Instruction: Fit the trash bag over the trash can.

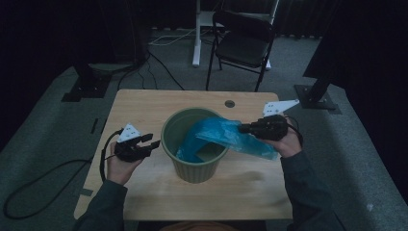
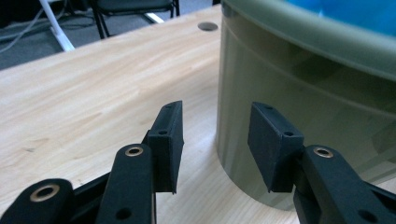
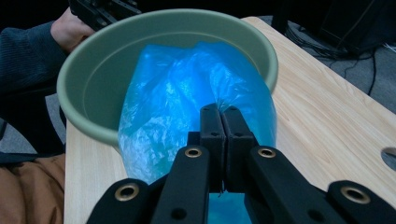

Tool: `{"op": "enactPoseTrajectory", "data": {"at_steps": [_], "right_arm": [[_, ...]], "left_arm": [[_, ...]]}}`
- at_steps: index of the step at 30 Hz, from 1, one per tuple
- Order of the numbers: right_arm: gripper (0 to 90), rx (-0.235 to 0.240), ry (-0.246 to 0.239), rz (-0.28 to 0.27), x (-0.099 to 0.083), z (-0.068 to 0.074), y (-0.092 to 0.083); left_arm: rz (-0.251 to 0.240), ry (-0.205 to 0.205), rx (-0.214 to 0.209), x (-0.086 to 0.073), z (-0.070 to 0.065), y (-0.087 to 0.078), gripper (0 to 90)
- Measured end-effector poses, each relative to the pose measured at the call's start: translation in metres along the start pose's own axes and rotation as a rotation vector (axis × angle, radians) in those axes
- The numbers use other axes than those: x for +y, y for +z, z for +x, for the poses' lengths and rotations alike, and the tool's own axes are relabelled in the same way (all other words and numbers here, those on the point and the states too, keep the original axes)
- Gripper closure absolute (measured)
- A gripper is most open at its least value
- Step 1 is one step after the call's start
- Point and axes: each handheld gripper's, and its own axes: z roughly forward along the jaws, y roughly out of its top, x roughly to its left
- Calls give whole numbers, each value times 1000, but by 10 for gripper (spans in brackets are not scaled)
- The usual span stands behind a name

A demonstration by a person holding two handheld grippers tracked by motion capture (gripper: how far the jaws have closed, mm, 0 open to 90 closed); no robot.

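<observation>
1 green bin [image 1: 192, 166] on the desk [image 1: 144, 103], 1 blue plastic bag [image 1: 226, 134] draped over its rim – half inside, right gripper [image 1: 244, 128] fingers clenched on the bag, left gripper [image 1: 153, 141] fingers released – beside the bin, 1 chair [image 1: 243, 43] behind.

From above, my table [image 1: 144, 103] sits in dim, bluish light with the room behind nearly black and the whole frame soft and grainy. My two gripper views are far brighter and evenly lit. There my near jaws are slightly soft, and the bin [image 2: 303, 79] wall carries a faint sheen.
</observation>
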Motion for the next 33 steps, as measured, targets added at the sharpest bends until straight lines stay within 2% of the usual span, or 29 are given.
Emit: {"op": "enactPoseTrajectory", "data": {"at_steps": [10, 16, 19, 23, 29, 33], "right_arm": [[894, 23, -23, -3, 18, 1, 13], [894, 25, -27, -3, 24, 0, 18], [894, 31, -29, -2, 27, 1, 20], [894, 38, -31, -3, 31, 1, 24], [894, 48, -30, -2, 36, 1, 31], [894, 57, -27, -3, 38, 1, 35]], "left_arm": [[-44, 37, 18, 21, 3, -15, 555], [-74, 81, 18, 36, -2, -19, 554], [-74, 103, 18, 43, -5, -19, 550], [-87, 115, -4, 52, -9, -17, 540], [-64, 135, -40, 56, -14, -10, 530], [-80, 146, -67, 63, -18, -9, 529]]}}
